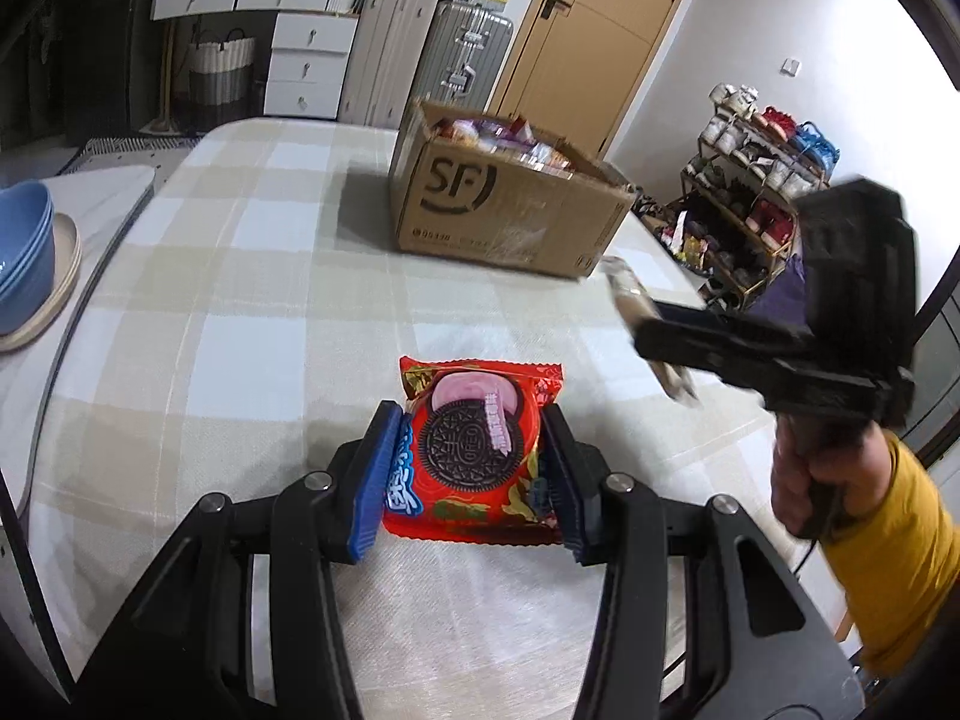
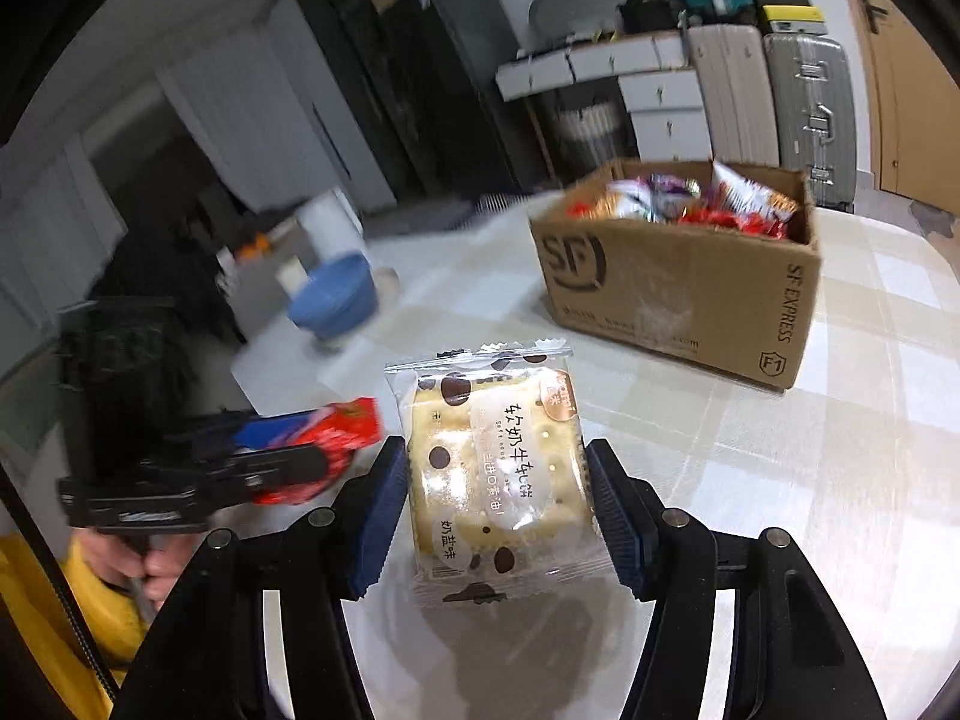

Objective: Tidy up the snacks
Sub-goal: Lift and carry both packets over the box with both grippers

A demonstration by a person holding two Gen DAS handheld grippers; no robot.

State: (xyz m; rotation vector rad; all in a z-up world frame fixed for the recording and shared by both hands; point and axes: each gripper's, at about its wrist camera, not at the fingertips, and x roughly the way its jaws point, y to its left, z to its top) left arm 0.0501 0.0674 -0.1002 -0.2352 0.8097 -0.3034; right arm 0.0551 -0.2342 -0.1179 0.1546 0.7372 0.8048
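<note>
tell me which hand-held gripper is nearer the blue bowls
Left. The left hand-held gripper, shut on the Oreo pack, is on the side of the table toward the blue bowls; the right hand-held gripper holds the cracker pack farther away.

wooden door (image 1: pixel 591 30), white drawers (image 1: pixel 309 63), suitcases (image 1: pixel 462 54)

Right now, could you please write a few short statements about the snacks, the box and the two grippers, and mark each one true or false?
1. The left gripper holds a red Oreo packet. True.
2. The right gripper holds a blue bowl. False: it holds a clear cracker packet; the blue bowl sits on the table.
3. The cardboard box is empty. False: it is full of snack packets.
4. The box stands on a checked tablecloth. True.
5. The person wears a yellow sleeve. True.
</note>
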